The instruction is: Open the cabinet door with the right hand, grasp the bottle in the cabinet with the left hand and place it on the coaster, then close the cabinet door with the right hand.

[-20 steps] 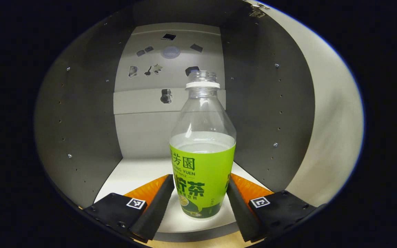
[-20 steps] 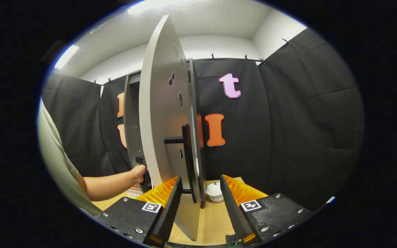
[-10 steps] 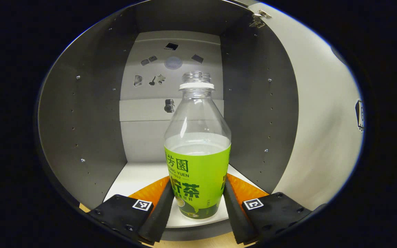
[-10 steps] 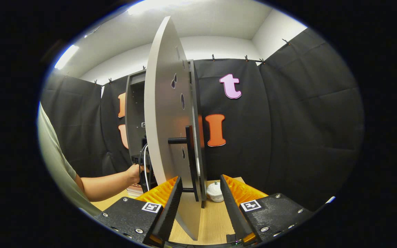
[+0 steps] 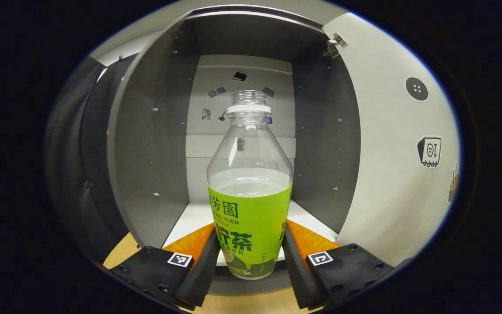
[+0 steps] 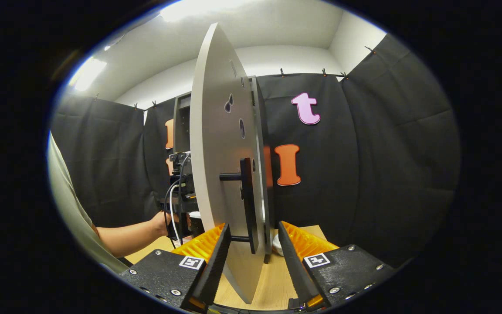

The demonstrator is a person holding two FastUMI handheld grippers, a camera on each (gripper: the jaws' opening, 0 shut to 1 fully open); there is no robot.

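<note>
Bottle [image 5: 249, 218] sat clamped in our left claw [image 5: 249, 255] at the cabinet [image 5: 146, 144] mouth; our right claw [image 6: 251, 250] straddled the door [image 6: 218, 174] handle [image 6: 246, 200], apparently unclamped. Next, we judged: find the coaster.

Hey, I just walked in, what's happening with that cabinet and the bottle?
A person is working with a handheld gripper in each hand. The left gripper is shut on a green-labelled bottle, holding it at the front edge of the cabinet shelf, with its base past the lip. The right gripper sits open astride the edge of the open cabinet door, near its black handle. The bottle has not reached the coaster yet.
</note>
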